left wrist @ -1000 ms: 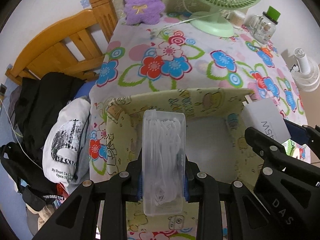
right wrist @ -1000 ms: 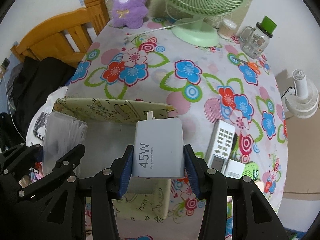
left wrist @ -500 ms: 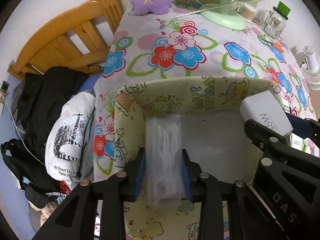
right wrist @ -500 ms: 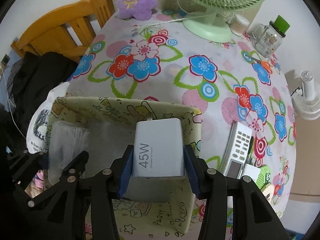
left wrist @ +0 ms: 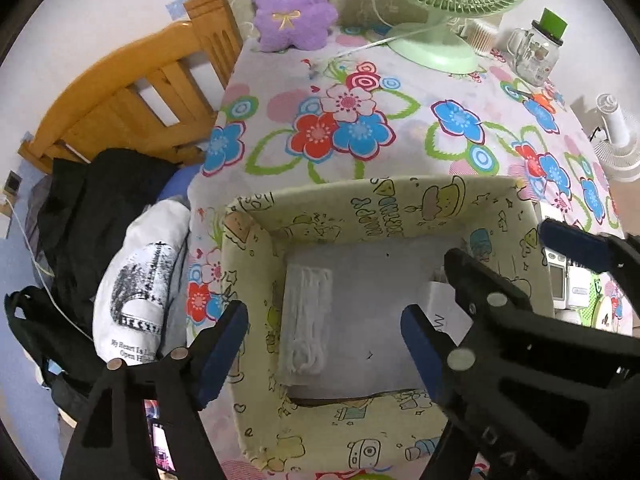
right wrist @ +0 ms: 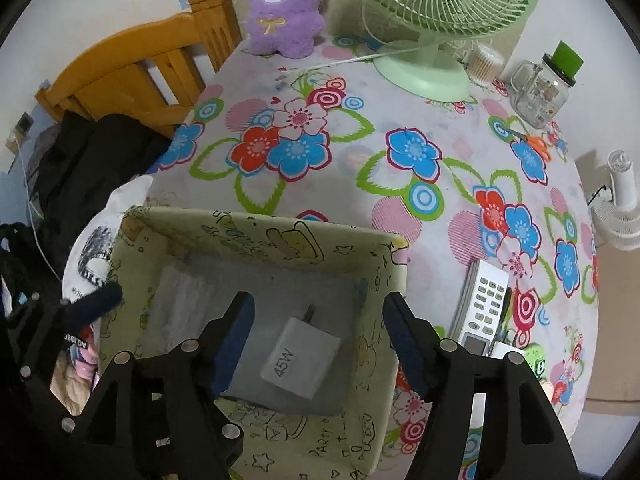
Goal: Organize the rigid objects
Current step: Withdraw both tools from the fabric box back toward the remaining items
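Two items lie in the yellow cartoon-print storage box [left wrist: 420, 200] that we hold our grippers over. Item one: a clear plastic case of white floss picks [left wrist: 306, 320], flat on the box's grey floor along its left wall. Item two: a white 45W charger [right wrist: 300, 360], flat on the floor toward the right side, prongs pointing at the far wall, well apart from the case. Our left gripper [left wrist: 324, 340] hangs above the case with its blue-padded fingers spread wide, gripping nothing. Our right gripper [right wrist: 318, 340] hangs above the charger, fingers likewise spread and empty. The box stands at the near edge of the table [right wrist: 360, 160], on a floral cloth. Also on the table: a white remote control [right wrist: 486, 300] just right of the box, a green fan [right wrist: 436, 12], a purple plush toy [right wrist: 284, 12] and a glass jar with green lid [right wrist: 542, 84] at the far end.
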`<action>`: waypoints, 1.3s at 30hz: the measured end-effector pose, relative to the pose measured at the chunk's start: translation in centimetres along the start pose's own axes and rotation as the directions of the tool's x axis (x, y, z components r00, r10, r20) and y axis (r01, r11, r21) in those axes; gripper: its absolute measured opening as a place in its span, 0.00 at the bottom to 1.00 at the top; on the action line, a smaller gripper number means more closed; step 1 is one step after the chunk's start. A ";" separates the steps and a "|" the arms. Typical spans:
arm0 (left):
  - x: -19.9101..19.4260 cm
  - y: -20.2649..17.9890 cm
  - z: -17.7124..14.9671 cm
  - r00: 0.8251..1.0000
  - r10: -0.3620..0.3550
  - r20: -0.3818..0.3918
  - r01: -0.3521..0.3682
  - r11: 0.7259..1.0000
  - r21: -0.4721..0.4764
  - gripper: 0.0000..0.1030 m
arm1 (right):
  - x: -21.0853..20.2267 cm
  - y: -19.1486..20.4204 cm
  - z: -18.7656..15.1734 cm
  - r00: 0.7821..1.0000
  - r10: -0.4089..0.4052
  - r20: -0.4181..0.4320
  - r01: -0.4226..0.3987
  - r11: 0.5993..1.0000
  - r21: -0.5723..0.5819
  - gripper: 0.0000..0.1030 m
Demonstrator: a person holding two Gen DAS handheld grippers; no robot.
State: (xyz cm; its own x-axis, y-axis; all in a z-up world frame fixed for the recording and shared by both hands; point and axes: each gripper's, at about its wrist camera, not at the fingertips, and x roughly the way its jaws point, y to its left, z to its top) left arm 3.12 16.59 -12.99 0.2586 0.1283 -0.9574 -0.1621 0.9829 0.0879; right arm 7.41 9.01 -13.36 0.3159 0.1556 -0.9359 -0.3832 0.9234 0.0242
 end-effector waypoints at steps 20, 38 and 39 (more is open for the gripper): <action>-3.3 -4.0 -1.2 0.999 0.003 0.046 -0.004 0.999 0.037 0.88 | -3.6 -3.7 -2.4 1.000 -0.010 0.027 0.009 0.999 0.039 0.87; -5.8 -9.9 -1.0 0.996 -0.029 0.089 0.019 0.994 0.111 0.88 | -6.6 -9.5 -4.2 0.997 -0.048 0.057 0.042 0.994 0.105 0.87; -6.0 -10.2 -1.0 0.995 -0.032 0.091 0.022 0.993 0.115 0.88 | -6.7 -9.7 -4.2 0.997 -0.049 0.058 0.043 0.993 0.107 0.87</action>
State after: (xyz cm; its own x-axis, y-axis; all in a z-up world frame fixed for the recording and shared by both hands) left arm 2.31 5.68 -8.43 0.3495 0.1078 -0.9307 -0.0455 0.9941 0.0981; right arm 5.32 -2.48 -8.78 0.3845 0.1299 -0.9139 -0.2742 0.9614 0.0213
